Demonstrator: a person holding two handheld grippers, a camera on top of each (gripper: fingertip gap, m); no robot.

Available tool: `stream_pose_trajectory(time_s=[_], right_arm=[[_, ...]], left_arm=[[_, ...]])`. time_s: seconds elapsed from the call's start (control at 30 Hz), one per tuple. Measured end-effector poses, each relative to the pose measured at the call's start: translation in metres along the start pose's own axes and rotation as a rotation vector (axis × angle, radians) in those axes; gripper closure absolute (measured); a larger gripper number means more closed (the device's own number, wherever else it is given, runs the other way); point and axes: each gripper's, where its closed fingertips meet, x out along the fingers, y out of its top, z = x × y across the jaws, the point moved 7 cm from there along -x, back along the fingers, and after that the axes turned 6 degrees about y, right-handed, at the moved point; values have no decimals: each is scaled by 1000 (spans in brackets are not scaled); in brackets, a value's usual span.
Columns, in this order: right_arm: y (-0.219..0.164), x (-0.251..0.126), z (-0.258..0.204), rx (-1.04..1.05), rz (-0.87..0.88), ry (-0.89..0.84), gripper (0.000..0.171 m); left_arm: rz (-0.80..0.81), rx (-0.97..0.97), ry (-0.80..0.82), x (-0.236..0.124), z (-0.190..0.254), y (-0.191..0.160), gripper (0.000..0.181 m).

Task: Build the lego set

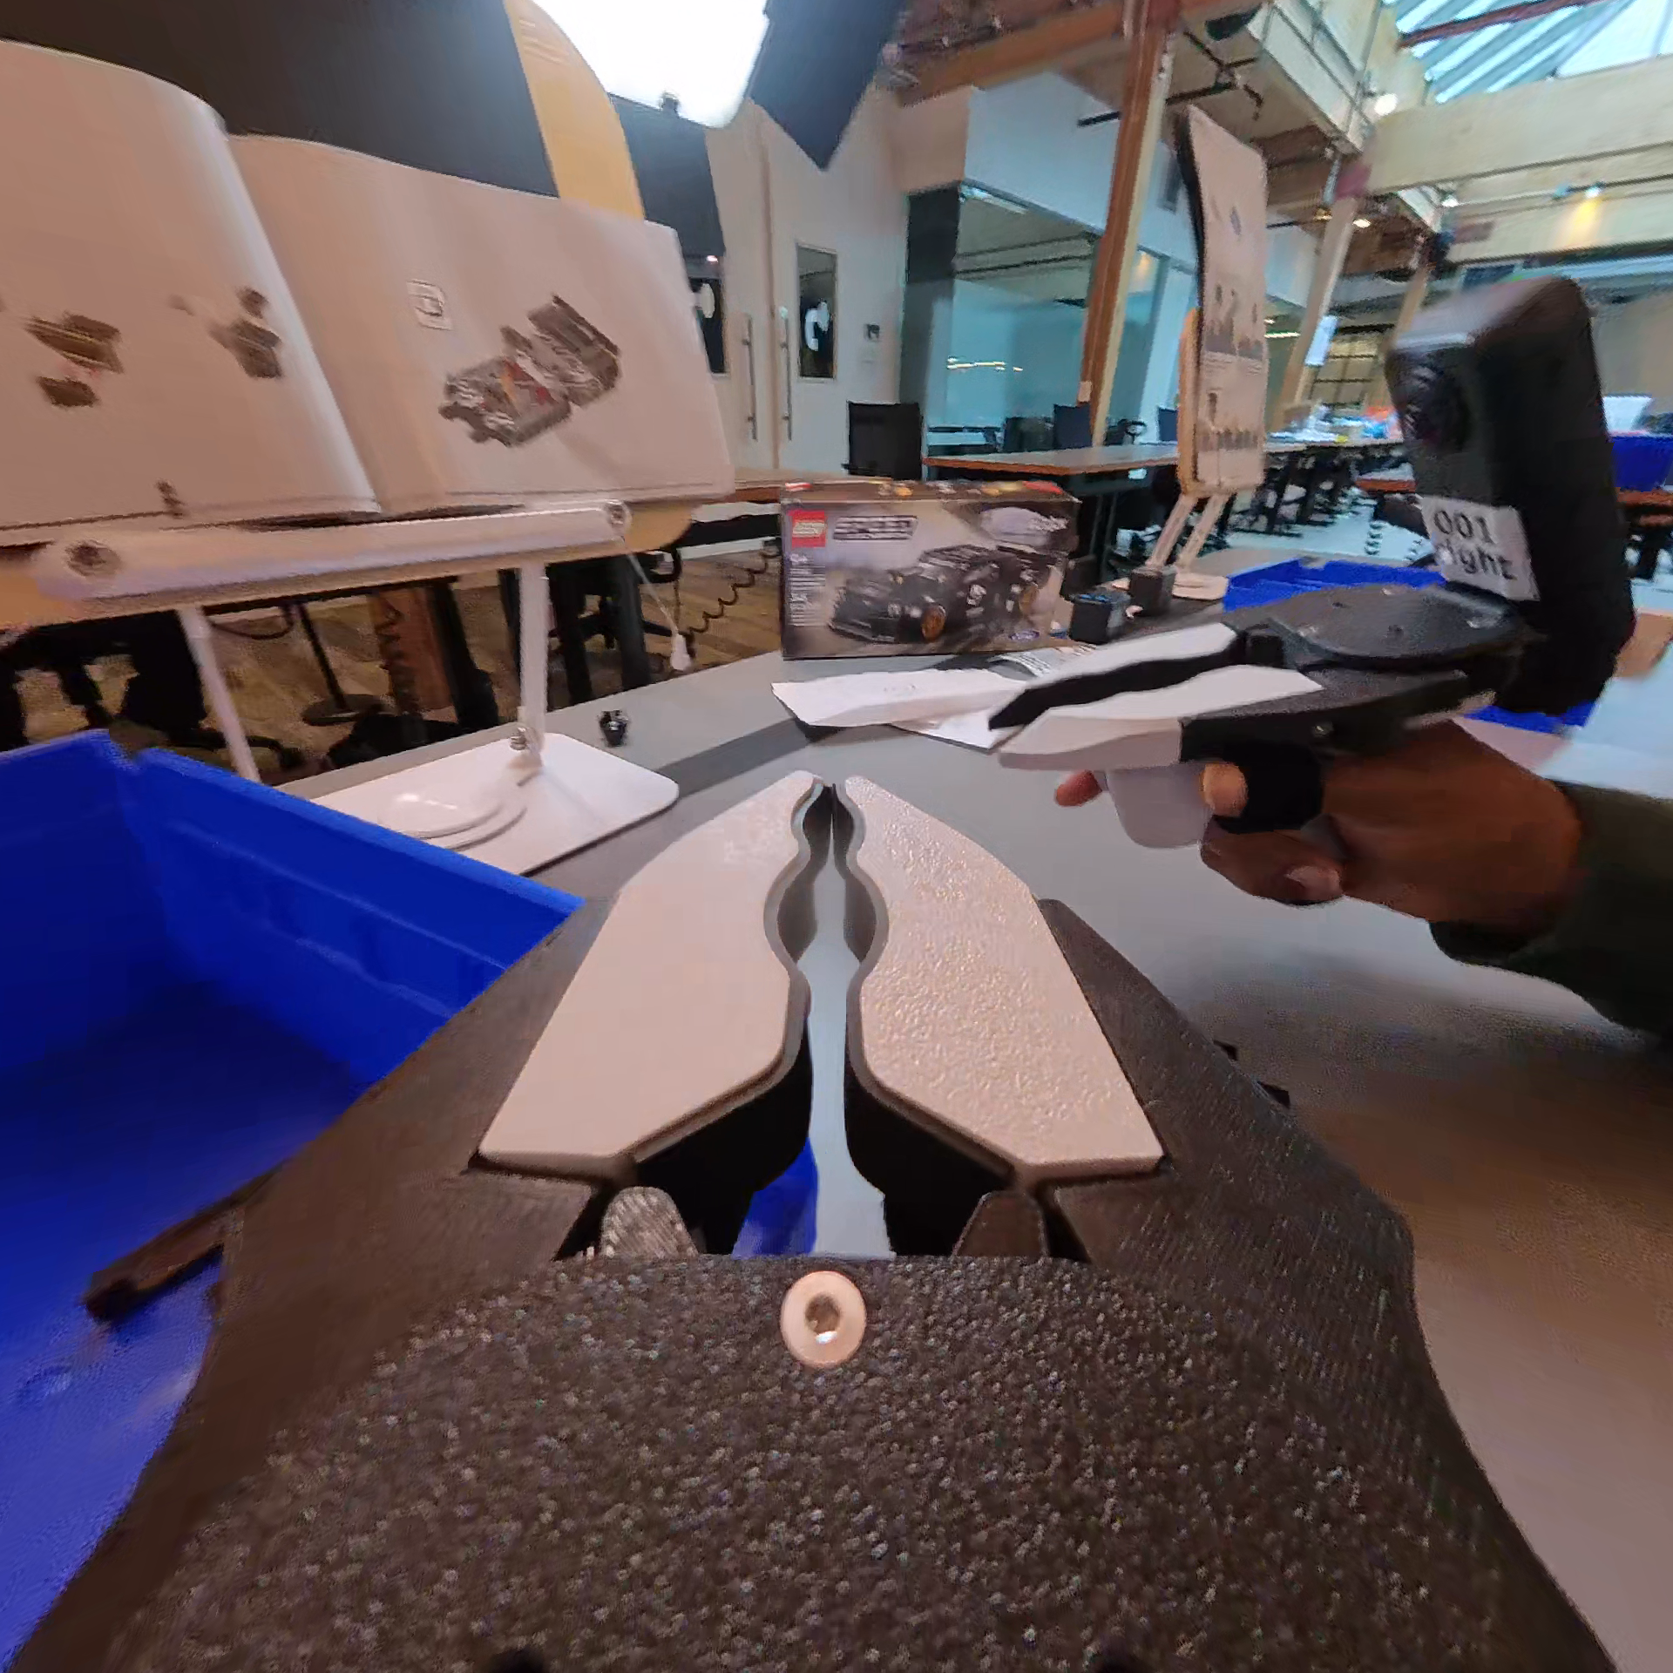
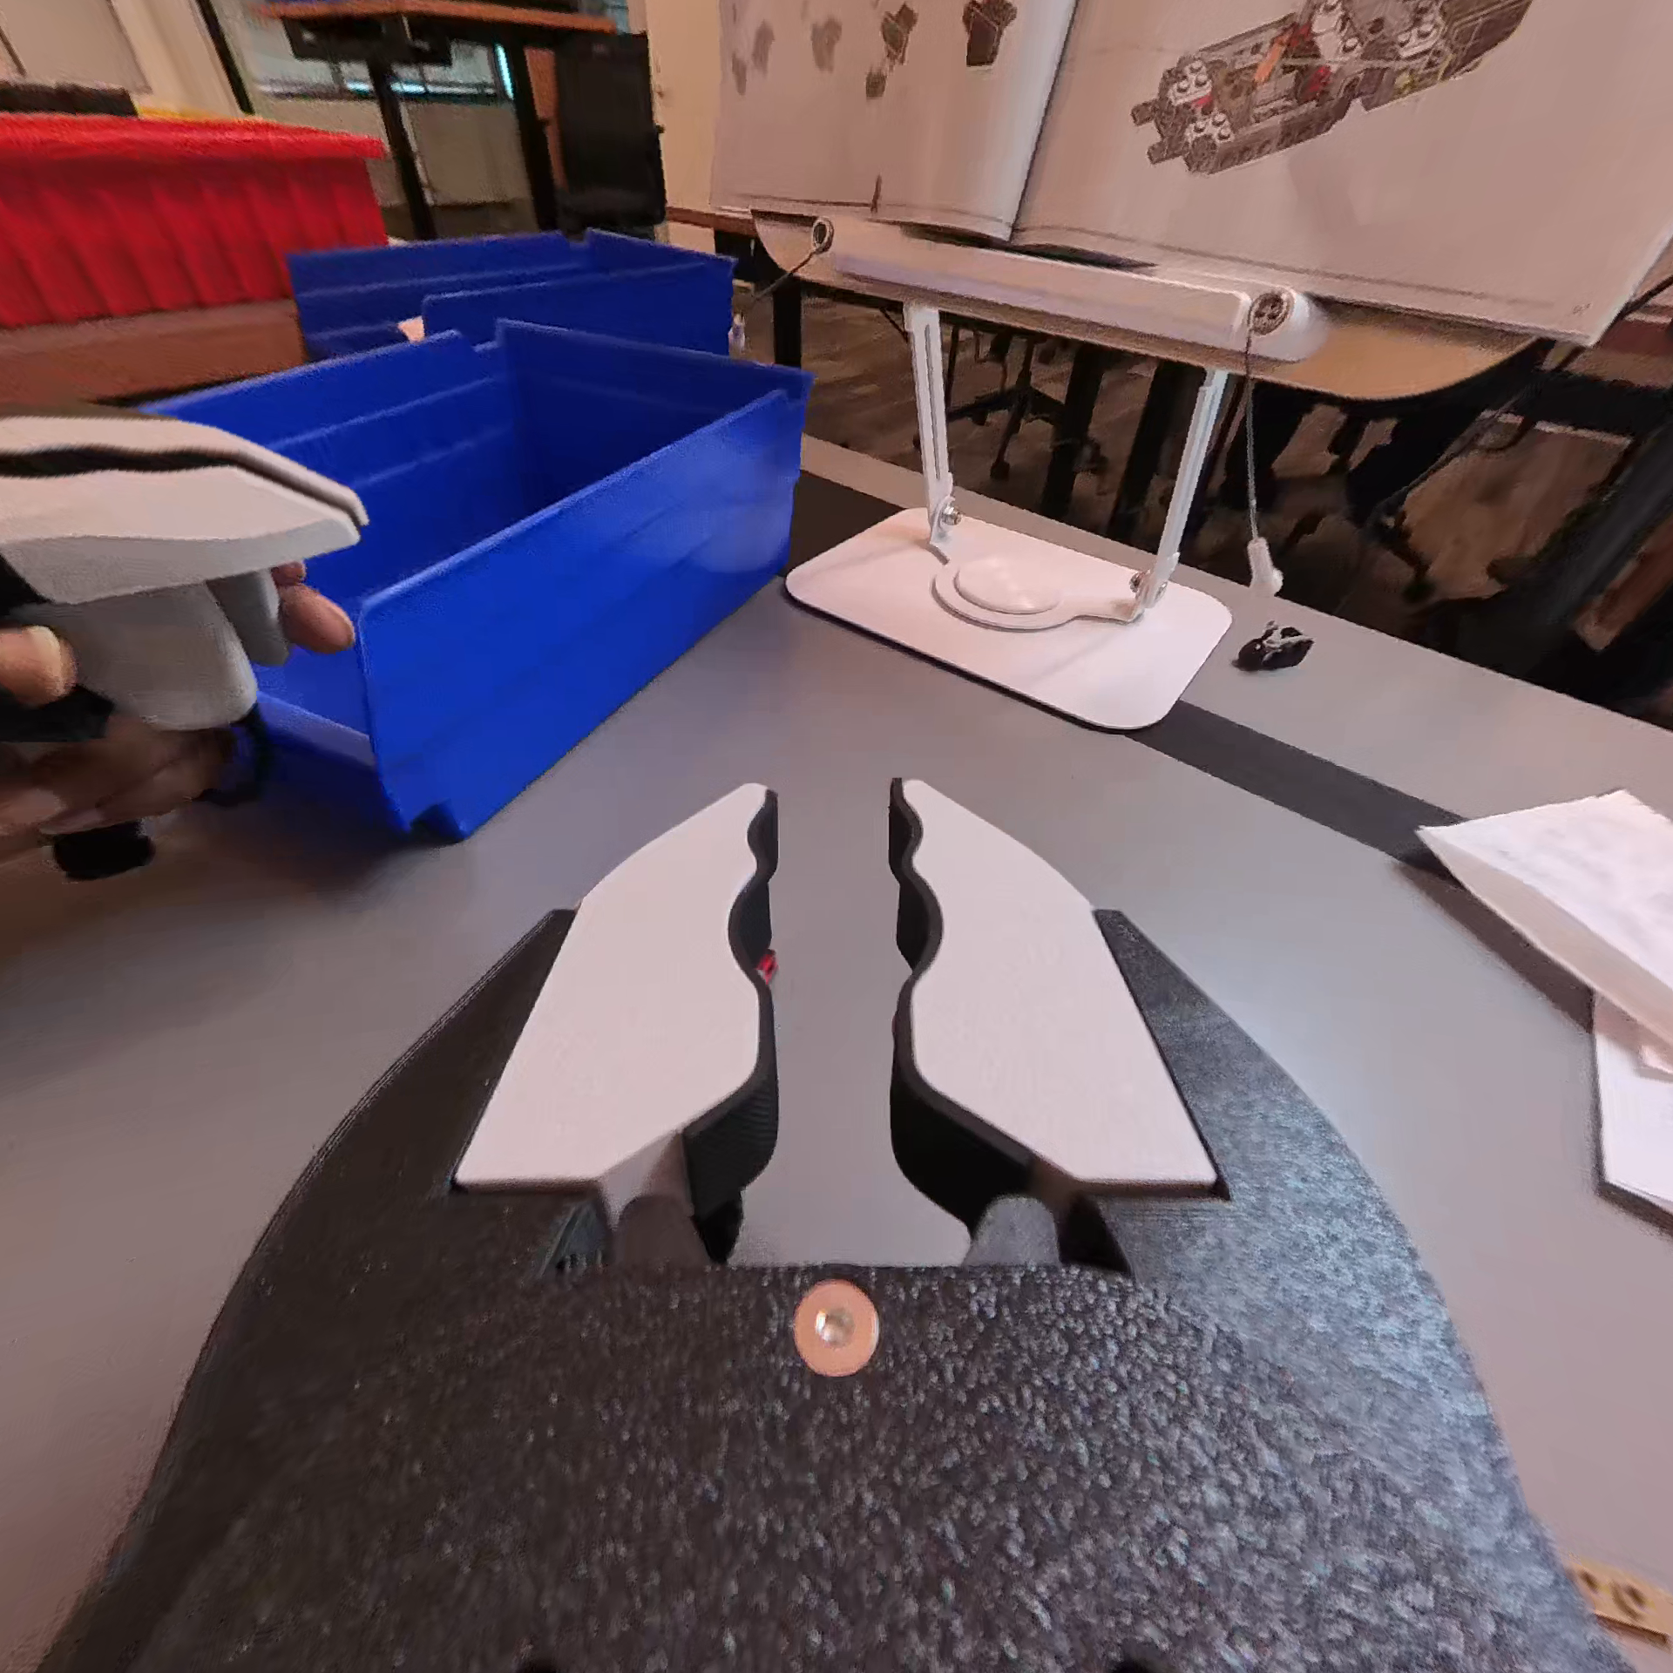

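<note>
Jaws of the left gripper [image 1: 830, 797] pressed together, empty, blue bin [image 1: 272, 951] at nine o'clock; right gripper [image 2: 833, 797] spread, empty above the counter [image 2: 1041, 815], booklet stand [image 2: 1009, 625] at one o'clock.

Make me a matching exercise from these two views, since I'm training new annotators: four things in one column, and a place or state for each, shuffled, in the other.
Things
1. left tool
2. right tool
3. blue bin
4. open booklet

Places or states
A. propped on a white stand
B. fingers apart, nothing between them
C. on the grey table, beside the stand's base
D. fingertips closed together

Pairs: 1-D, 2-B, 3-C, 4-A
</note>
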Motion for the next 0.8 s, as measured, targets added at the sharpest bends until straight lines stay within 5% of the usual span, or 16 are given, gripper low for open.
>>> stream_pose_trajectory(time_s=[0.23, 0.53, 0.7, 0.8], right_arm=[[-5, -11, 18, 40, -70, 38, 147], [-36, -8, 6, 156, -334, 360, 145], [-47, 9, -12, 69, -404, 352, 140], [-51, 11, -13, 32, -444, 321, 153]], left_arm=[[-59, 108, -133, 2, 17, -10, 181], [-432, 120, -517, 2, 53, -54, 168], [-513, 223, -562, -1, 67, -66, 159], [-486, 210, -600, -4, 71, -61, 161]])
